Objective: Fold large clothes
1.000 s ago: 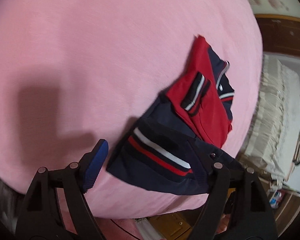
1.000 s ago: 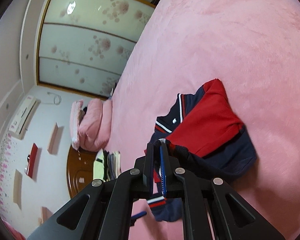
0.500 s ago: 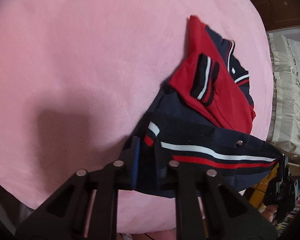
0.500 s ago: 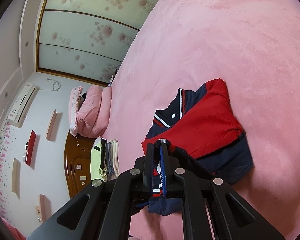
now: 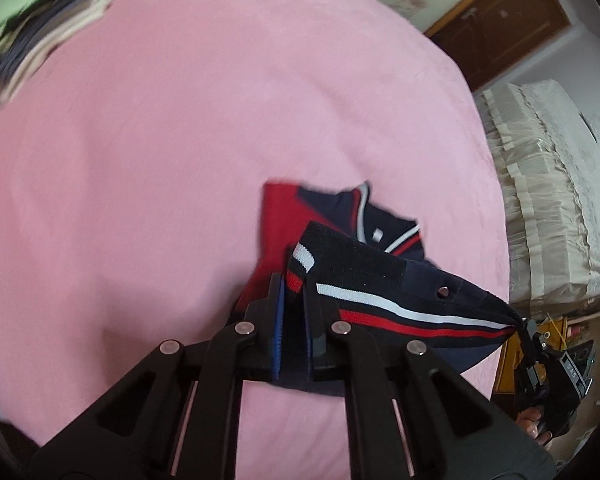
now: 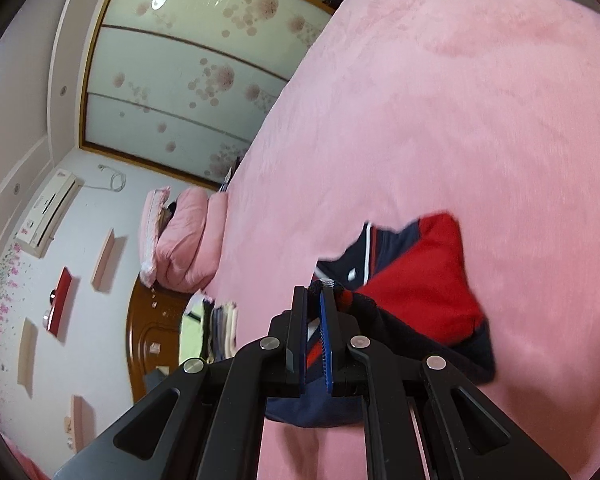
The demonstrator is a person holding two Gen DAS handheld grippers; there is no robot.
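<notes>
Now: left gripper point(image 5: 294, 300) pinched on hem point(image 5: 400, 314) corner, right gripper point(image 6: 314, 312) pinched on other corner. Jacket point(image 6: 416, 292) half-folded on bed point(image 5: 180, 160), hem lifted. Keep hem taut, level; carry over collar; lay flat, edges aligned.

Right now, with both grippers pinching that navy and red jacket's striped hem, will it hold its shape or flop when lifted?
Likely floppy: the jacket hem spans taut between the left hand-held gripper and right hand-held gripper, while the rest sags onto the pink bed. Probably light and not slippery, since both pinch only its edge.
</notes>
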